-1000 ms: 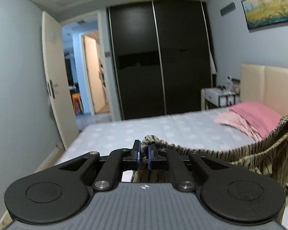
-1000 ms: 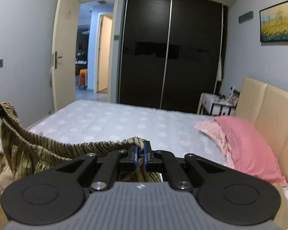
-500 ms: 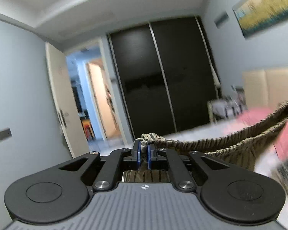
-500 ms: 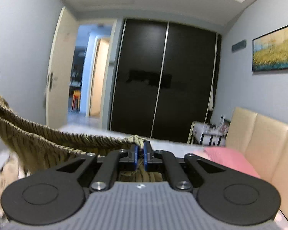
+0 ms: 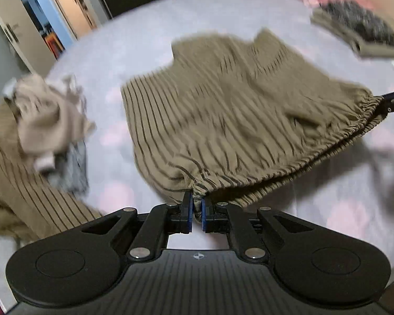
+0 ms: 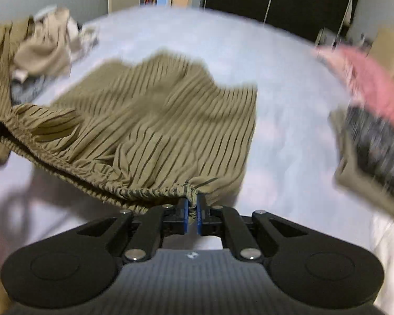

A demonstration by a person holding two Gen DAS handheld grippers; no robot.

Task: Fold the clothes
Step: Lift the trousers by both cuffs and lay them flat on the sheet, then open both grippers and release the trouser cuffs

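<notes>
An olive-tan garment with thin dark stripes (image 5: 223, 110) lies spread over the pale bed sheet (image 5: 144, 52), its gathered elastic waistband nearest me. My left gripper (image 5: 196, 204) is shut on one end of that waistband. My right gripper (image 6: 193, 204) is shut on the other end of the striped garment (image 6: 157, 120). The waistband hangs stretched between the two, a little above the sheet (image 6: 289, 105). The right gripper's tip shows at the right edge of the left wrist view, the left one's at the left edge of the right wrist view.
A heap of beige, grey and striped clothes (image 5: 39, 120) lies left of the garment, also in the right wrist view (image 6: 42, 50). A folded stack with a dark grey piece on top (image 6: 373, 152) sits to the right, beside a pink pillow (image 6: 367, 78). Wardrobe and open door stand behind.
Both grippers have swung down from facing the room to facing the bed. The striped garment, hanging between them before, now lies spread out on the sheet. Both grips are unchanged.
</notes>
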